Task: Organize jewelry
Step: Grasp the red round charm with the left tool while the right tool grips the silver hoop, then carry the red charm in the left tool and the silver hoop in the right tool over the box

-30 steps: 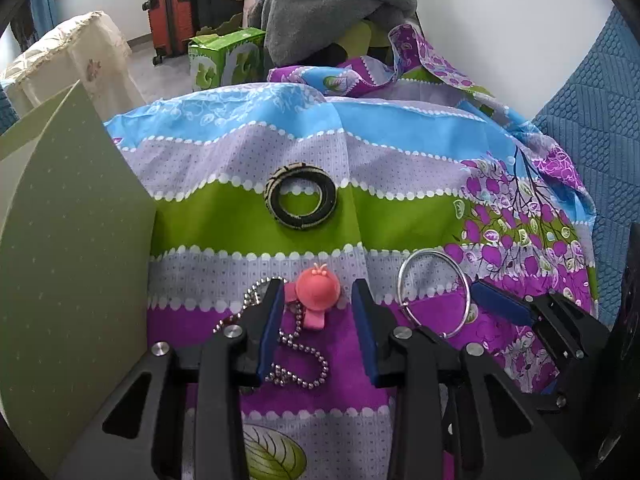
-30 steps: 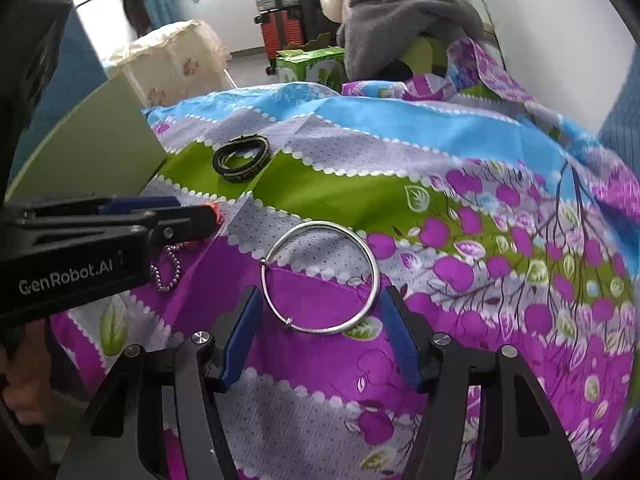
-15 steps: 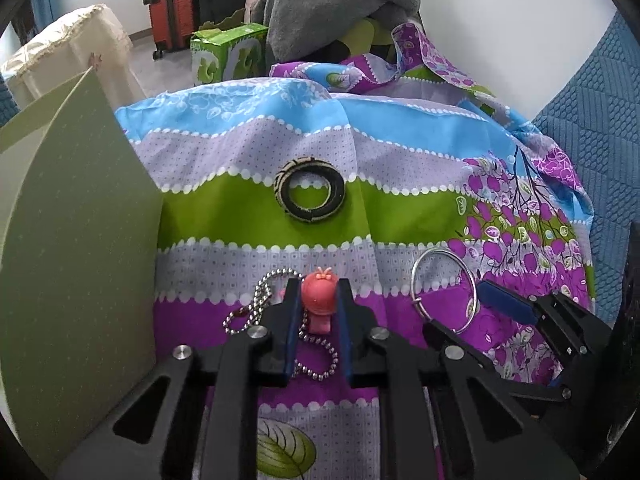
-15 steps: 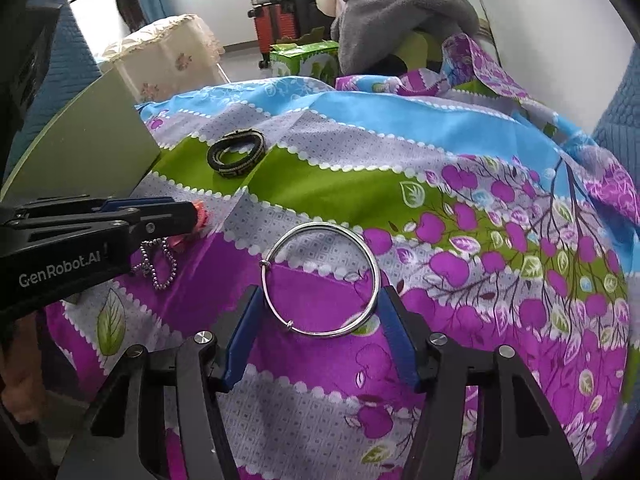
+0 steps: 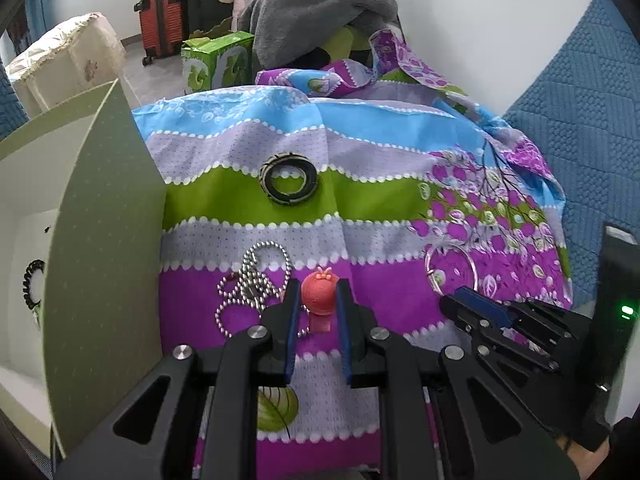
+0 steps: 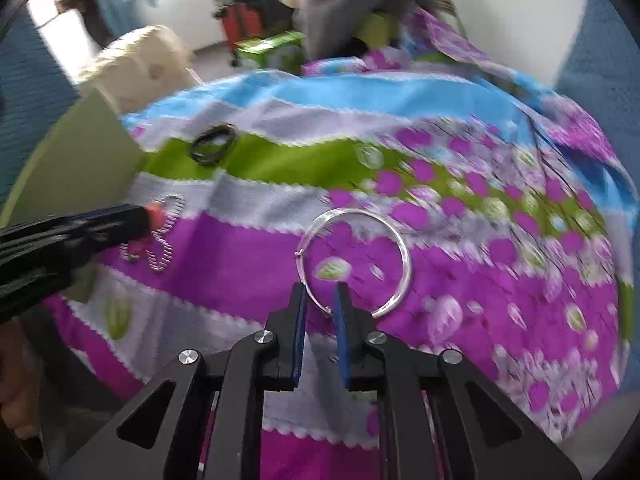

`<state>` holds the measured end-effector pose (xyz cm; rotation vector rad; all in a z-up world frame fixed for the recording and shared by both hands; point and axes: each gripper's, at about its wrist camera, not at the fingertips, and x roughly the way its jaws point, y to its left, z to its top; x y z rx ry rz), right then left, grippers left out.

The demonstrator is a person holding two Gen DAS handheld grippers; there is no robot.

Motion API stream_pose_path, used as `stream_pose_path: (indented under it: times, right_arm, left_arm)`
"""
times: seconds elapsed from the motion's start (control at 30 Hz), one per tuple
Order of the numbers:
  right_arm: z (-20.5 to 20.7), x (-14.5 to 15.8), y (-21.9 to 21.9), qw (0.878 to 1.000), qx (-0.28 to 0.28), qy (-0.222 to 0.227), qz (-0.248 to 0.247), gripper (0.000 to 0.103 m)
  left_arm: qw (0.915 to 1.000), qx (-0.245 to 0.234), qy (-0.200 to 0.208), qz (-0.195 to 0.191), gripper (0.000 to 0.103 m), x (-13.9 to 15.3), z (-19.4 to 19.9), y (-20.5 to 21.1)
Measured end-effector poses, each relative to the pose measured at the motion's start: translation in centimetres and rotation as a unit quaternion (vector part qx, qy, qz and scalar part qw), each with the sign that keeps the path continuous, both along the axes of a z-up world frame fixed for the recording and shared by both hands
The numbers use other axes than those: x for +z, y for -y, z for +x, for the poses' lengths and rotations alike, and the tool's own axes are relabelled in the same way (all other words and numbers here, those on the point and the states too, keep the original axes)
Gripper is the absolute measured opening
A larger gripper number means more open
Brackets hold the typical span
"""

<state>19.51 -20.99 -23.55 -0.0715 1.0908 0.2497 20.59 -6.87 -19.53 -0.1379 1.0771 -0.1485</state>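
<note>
Right gripper (image 6: 319, 298) jaws just closed, now pinching silver bangle (image 6: 394, 240) rim at its 6 o'clock | left gripper (image 5: 318, 298) clenched on red charm (image 5: 319, 295), chain (image 5: 250, 280) trailing toward 9 o'clock | both on striped cloth (image 5: 360, 208)

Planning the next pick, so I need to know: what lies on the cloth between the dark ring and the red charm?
Only bare striped cloth. The left wrist view shows nothing lying between the dark ring and the red charm; the bead chain sits off to the side.
</note>
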Motion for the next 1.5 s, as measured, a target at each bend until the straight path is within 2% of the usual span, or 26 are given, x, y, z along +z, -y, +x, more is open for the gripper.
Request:
stream_pose_path:
  times: [0.17, 0.27, 0.4, 0.53, 0.63, 0.93, 1.13, 1.33, 1.5]
  right_arm:
    - [-0.1, -0.3, 0.8, 1.0, -0.011, -0.006, 0.018, 0.01]
    - [-0.1, -0.3, 0.2, 1.0, 0.016, -0.002, -0.004, 0.01]
    - [0.1, -0.2, -0.1, 1.0, 0.02, -0.002, -0.011, 0.01]
    - [0.5, -0.1, -0.3, 1.0, 0.02, -0.009, -0.009, 0.004]
    - [0.5, 0.1, -0.2, 1.0, 0.012, -0.011, -0.002, 0.004]
    - [-0.7, 4.8, 0.0, 0.999, -0.007, 0.02, 0.029, 0.004]
    - [-0.7, 7.7, -0.4, 0.999, -0.011, 0.029, 0.037, 0.004]
    - [-0.9, 13.7, -2.6, 0.997, 0.003, 0.063, 0.042, 0.004]
    - [-0.7, 18.7, -5.3, 0.993, 0.018, 0.099, 0.055, 0.004]
  left_arm:
    - [1.0, -0.002, 0.006, 0.004, 0.018, 0.6, -1.2, -0.2]
    - [0.9999, -0.001, 0.01, 0.005, 0.018, 0.8, -1.8, -0.5]
    - [0.9999, 0.001, 0.012, 0.005, 0.018, 0.9, -2.2, -0.6]
    - [0.9998, 0.0, 0.018, 0.005, 0.018, 1.5, -2.2, -0.6]
    - [0.9997, 0.001, 0.023, 0.002, 0.018, 2.2, -2.2, -0.8]
    - [0.9995, 0.009, 0.026, -0.011, 0.018, 4.3, -2.4, -2.0]
    - [0.999, 0.013, 0.04, -0.017, 0.018, 7.4, -2.8, -3.1]
    - [0.998, 0.017, 0.059, -0.014, 0.018, 11.2, -2.9, -4.9]
    - [0.9953, 0.024, 0.094, -0.003, 0.018, 15.7, -3.3, -7.4]
